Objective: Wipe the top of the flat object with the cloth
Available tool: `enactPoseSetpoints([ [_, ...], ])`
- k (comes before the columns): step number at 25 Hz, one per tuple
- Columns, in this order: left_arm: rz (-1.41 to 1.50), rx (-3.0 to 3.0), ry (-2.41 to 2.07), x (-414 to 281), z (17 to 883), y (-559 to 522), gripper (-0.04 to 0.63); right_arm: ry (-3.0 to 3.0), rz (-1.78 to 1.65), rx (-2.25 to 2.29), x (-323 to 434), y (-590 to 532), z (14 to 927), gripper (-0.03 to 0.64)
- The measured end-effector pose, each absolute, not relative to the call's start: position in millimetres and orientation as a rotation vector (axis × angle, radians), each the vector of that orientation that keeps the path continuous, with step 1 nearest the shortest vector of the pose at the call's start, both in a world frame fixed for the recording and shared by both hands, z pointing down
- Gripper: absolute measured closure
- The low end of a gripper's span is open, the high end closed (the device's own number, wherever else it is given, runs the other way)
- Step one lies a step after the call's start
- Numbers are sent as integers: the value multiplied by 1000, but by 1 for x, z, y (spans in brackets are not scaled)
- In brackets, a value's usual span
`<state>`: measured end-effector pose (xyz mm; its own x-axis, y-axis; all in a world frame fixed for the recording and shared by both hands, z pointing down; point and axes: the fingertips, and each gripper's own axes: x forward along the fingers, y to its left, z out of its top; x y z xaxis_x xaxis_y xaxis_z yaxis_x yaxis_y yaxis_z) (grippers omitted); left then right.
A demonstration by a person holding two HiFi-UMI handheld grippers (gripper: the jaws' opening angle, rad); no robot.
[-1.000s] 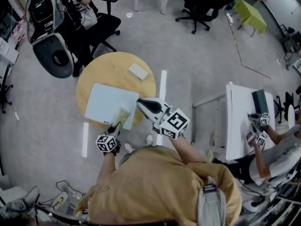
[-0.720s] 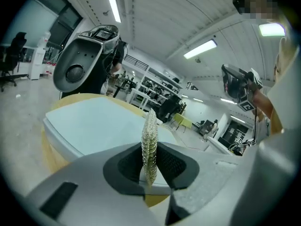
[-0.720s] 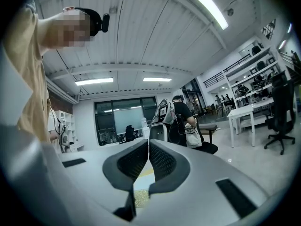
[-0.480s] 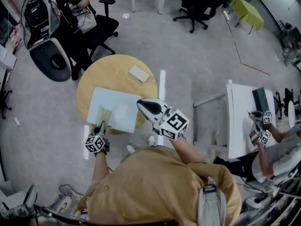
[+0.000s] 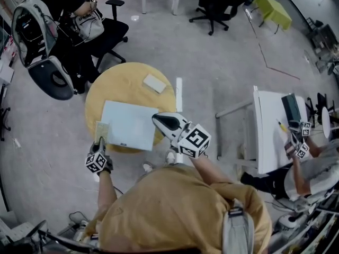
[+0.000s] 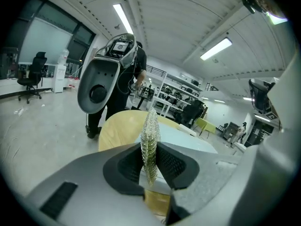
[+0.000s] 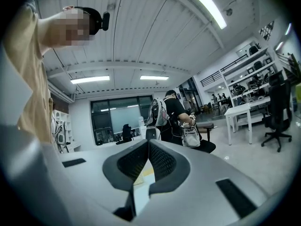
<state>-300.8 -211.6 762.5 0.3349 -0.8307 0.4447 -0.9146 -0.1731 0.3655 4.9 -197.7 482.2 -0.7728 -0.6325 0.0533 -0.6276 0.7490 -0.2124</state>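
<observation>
A white flat board [image 5: 133, 124] lies on a round wooden table [image 5: 127, 83]. A yellowish mesh cloth [image 5: 101, 129] rests at the board's left edge, with my left gripper [image 5: 100, 140] shut on it. In the left gripper view the cloth [image 6: 150, 126] stands pinched upright between the jaws of that gripper [image 6: 150, 145], with the board [image 6: 190, 142] and table [image 6: 117, 128] beyond. My right gripper [image 5: 159, 118] hovers over the board's right edge with its jaws together and nothing between them. In its own view the right gripper [image 7: 148, 146] points up towards the room.
A small white block [image 5: 154, 82] lies on the table's far side. A seated person [image 5: 69, 15] and office chair [image 5: 108, 30] are behind the table. A white desk [image 5: 270, 128] stands to the right, where another person [image 5: 310, 168] holds grippers.
My left gripper has dragged the cloth leftwards across the board, from its near right part to its left edge. The right gripper has stayed where it was.
</observation>
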Motion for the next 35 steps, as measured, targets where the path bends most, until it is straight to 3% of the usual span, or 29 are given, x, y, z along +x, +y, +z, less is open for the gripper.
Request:
enactPoseSetpoints([
  [12,116,1960,-1716,-353,745,-211,526,2917,-346,-1065,-7,-192,492,614],
  [16,-46,2030,-1623,-300,714,-234,526,2900,-349,-1080,11,-206,486,614],
  [21,-122,2149,-1302,-180,713,-252,526,2897,-327,-1092,22,-226,489,614],
  [26,5,2232,-1048,-80,726,-243,526,2882,-328,-1135,40,-221,486,614],
  [35,208,2247,-894,-9,755,-241,526,2828,-341,-1235,83,-214,481,614],
])
